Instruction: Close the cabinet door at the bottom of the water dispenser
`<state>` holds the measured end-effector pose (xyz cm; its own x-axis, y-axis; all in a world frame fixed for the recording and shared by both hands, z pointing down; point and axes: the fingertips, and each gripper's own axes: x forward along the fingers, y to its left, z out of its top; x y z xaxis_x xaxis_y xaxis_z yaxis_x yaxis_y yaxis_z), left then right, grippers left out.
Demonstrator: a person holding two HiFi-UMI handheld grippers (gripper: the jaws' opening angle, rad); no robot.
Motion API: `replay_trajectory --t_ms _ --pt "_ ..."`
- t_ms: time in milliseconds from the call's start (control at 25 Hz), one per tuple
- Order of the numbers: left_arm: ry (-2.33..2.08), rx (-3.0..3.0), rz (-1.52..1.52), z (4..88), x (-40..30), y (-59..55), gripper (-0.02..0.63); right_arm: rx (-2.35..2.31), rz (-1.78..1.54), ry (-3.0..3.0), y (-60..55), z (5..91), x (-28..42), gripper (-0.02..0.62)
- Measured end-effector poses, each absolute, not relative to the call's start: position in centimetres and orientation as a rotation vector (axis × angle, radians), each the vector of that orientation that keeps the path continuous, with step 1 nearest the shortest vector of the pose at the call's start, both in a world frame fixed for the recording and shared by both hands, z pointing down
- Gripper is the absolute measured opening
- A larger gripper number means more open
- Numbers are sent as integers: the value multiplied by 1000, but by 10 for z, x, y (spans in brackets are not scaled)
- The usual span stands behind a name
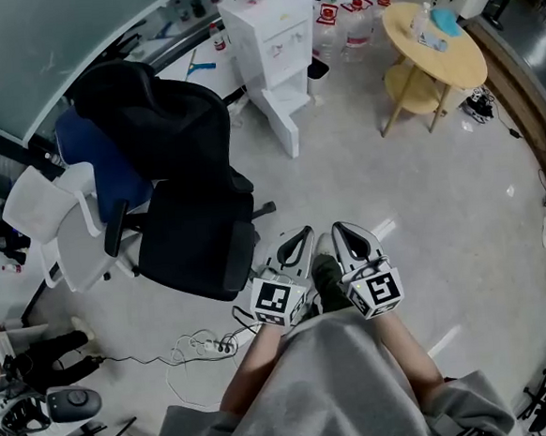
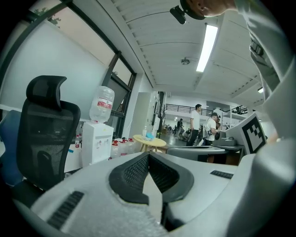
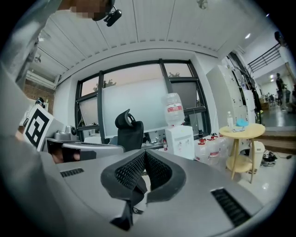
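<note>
The left hand-held gripper (image 1: pixel 301 236) and right hand-held gripper (image 1: pixel 345 233) are both closed on nothing, side by side against the person's body. The water dispenser (image 1: pixel 268 34) stands well apart across the floor (image 1: pixel 423 210), its cabinet door (image 1: pixel 285 131) swung open at the bottom. On the way there, the office chair (image 1: pixel 189 172) could snag an arm and the power strip (image 1: pixel 208 344) lies near the feet. A hard shove might rock the dispenser.

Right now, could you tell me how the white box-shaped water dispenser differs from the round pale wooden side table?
The water dispenser is white and boxy; the side table is pale wood, round-topped, on slim legs. The dispenser carries a clear water bottle and its bottom cabinet door hangs open; the table has an open lower shelf. Both stand on the floor.
</note>
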<state>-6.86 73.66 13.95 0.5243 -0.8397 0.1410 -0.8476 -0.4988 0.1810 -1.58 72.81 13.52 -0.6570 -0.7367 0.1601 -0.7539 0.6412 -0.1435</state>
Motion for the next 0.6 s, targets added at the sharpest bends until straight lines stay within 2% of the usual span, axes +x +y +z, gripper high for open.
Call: replay_trajectory --t_ms 600 --pt "-1292 2539 96 154 -25 631 8 1224 423 -2757 627 157 8 9"
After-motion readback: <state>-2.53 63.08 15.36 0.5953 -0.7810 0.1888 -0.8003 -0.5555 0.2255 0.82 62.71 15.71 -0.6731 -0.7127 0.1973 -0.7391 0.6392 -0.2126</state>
